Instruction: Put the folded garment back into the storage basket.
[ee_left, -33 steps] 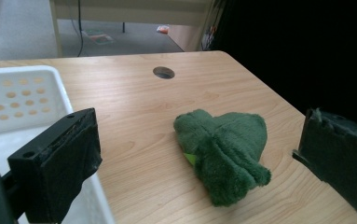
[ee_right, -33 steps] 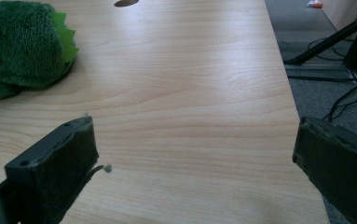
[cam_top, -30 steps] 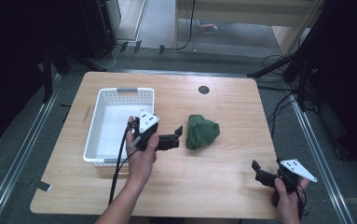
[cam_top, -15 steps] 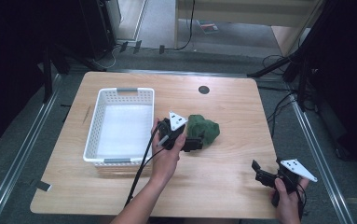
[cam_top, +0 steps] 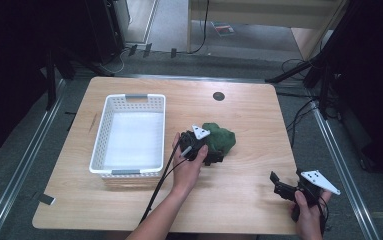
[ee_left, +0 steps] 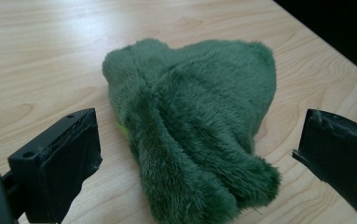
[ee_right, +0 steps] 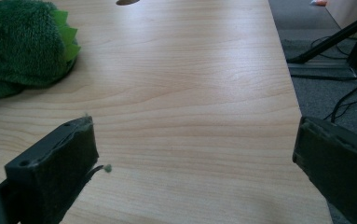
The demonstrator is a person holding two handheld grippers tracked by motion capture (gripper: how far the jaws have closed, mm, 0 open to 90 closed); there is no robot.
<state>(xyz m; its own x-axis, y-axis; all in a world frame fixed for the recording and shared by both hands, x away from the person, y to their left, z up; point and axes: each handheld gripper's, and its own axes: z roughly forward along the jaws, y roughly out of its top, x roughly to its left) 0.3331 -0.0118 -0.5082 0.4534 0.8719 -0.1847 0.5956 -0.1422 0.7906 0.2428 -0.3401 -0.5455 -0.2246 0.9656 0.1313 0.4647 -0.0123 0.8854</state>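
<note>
A green plush toy (cam_top: 220,138) lies near the middle of the wooden table (cam_top: 239,195). My left gripper (cam_top: 213,156) is right at its near-left side and stands open. In the left gripper view the furry toy (ee_left: 195,126) lies between the two wide-apart jaws, which do not touch it. My right gripper (cam_top: 278,186) rests open near the table's front right corner, held by a hand, with nothing between its jaws. In the right gripper view the toy (ee_right: 24,44) sits far off at the upper left, showing a bright green frill.
A white perforated basket (cam_top: 130,134) stands on the left half of the table, with nothing inside. A dark round hole (cam_top: 219,96) marks the far side of the tabletop. Cables and stand legs (cam_top: 304,75) lie on the floor beyond the right edge.
My left gripper has travelled right from beside the basket to the plush toy, and its jaws now flank the toy. The right gripper has stayed put.
</note>
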